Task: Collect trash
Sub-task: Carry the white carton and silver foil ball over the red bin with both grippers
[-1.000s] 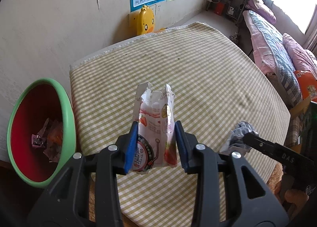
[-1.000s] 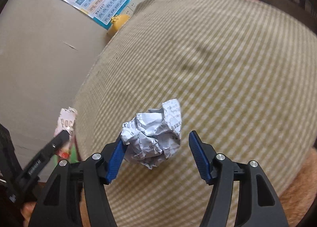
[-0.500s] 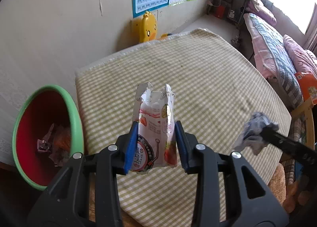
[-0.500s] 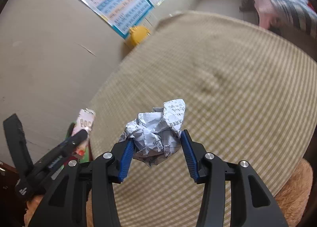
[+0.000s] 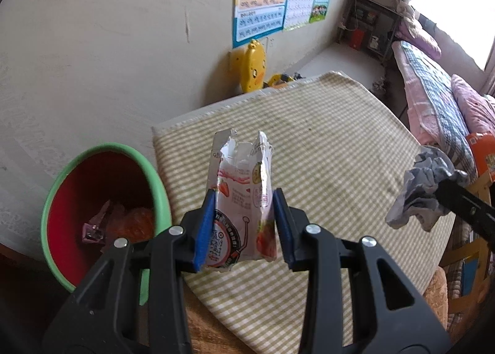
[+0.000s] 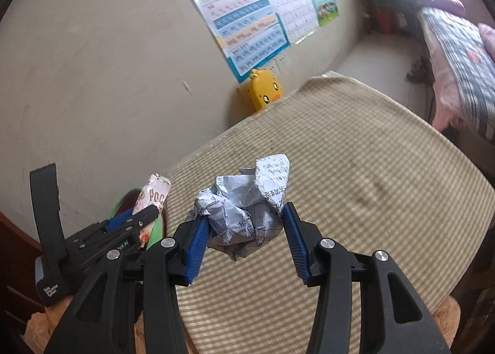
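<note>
My left gripper is shut on a torn white snack wrapper with strawberry print, held upright above the near left corner of the checked table. Just left of it, lower down, stands a bin with a green rim and red inside, holding some wrappers. My right gripper is shut on a crumpled ball of printed paper, lifted off the tablecloth. The paper ball hangs at the right in the left wrist view. In the right wrist view the left gripper and its wrapper are at the lower left.
A yellow duck-shaped thing stands against the wall behind the table, below wall posters. A bed with pillows runs along the right side, and a dark shelf stands in the far corner. An orange box sits near the bed.
The right gripper's jaws closed on the paper ball and lifted it off the table. The left gripper rose a little with the wrapper still in it.
</note>
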A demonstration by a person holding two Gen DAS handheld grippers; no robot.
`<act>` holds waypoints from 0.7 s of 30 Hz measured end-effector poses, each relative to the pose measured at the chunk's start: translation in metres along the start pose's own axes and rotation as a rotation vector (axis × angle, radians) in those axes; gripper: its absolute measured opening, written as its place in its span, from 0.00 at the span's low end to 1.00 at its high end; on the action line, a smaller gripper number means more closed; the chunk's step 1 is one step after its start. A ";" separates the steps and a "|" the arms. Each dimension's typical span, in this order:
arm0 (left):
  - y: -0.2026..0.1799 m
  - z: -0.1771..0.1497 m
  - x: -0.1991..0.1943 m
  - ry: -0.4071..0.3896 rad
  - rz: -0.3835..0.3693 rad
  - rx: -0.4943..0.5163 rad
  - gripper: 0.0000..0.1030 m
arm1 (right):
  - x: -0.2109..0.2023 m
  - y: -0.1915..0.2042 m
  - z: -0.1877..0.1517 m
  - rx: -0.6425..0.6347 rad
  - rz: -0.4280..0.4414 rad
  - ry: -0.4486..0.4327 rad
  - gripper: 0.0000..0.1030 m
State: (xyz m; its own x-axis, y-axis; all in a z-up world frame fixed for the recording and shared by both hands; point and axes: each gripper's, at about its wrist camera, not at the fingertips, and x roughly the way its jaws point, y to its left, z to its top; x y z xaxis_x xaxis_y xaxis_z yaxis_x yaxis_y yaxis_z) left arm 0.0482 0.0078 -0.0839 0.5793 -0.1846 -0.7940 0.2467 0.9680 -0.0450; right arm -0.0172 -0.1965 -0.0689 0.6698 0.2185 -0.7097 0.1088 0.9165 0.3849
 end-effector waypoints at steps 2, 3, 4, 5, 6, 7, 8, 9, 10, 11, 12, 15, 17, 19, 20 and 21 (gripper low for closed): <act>0.009 0.001 -0.003 -0.014 0.015 -0.017 0.34 | 0.003 0.008 0.002 -0.022 0.002 0.004 0.44; 0.013 0.002 -0.004 -0.017 0.021 -0.024 0.34 | 0.005 0.011 0.003 -0.032 0.005 0.006 0.44; 0.017 0.002 -0.004 -0.020 0.027 -0.033 0.34 | 0.007 0.015 0.004 -0.042 0.006 0.008 0.44; 0.023 0.003 -0.004 -0.022 0.035 -0.045 0.34 | 0.010 0.018 0.005 -0.053 0.007 0.011 0.44; 0.028 0.003 -0.004 -0.023 0.040 -0.051 0.34 | 0.011 0.021 0.005 -0.061 0.008 0.013 0.44; 0.034 0.002 -0.004 -0.023 0.048 -0.062 0.34 | 0.014 0.026 0.006 -0.073 0.010 0.016 0.44; 0.040 0.002 -0.004 -0.022 0.054 -0.071 0.34 | 0.015 0.030 0.006 -0.081 0.011 0.019 0.44; 0.045 0.001 -0.004 -0.020 0.060 -0.082 0.34 | 0.018 0.034 0.007 -0.091 0.013 0.023 0.44; 0.051 0.000 -0.003 -0.019 0.066 -0.091 0.34 | 0.020 0.039 0.007 -0.100 0.014 0.026 0.44; 0.054 -0.001 -0.003 -0.017 0.070 -0.097 0.34 | 0.022 0.043 0.007 -0.109 0.014 0.029 0.44; 0.059 -0.002 -0.002 -0.015 0.075 -0.105 0.34 | 0.025 0.048 0.008 -0.120 0.015 0.034 0.44; 0.076 -0.005 -0.002 -0.011 0.092 -0.136 0.34 | 0.032 0.059 0.010 -0.143 0.022 0.046 0.44; 0.085 -0.006 -0.003 -0.013 0.107 -0.150 0.34 | 0.037 0.069 0.010 -0.162 0.027 0.053 0.44; 0.095 -0.008 -0.003 -0.015 0.127 -0.164 0.34 | 0.044 0.080 0.011 -0.184 0.036 0.062 0.44; 0.101 -0.009 -0.003 -0.014 0.138 -0.173 0.34 | 0.048 0.087 0.012 -0.196 0.044 0.068 0.44; 0.109 -0.010 -0.002 -0.011 0.151 -0.183 0.34 | 0.051 0.093 0.012 -0.206 0.052 0.073 0.44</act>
State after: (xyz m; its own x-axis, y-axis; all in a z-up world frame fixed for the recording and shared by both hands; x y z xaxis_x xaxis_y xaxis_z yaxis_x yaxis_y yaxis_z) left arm 0.0660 0.1152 -0.0936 0.6079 -0.0358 -0.7932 0.0121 0.9993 -0.0358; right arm 0.0363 -0.1039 -0.0619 0.6144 0.2844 -0.7359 -0.0821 0.9508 0.2989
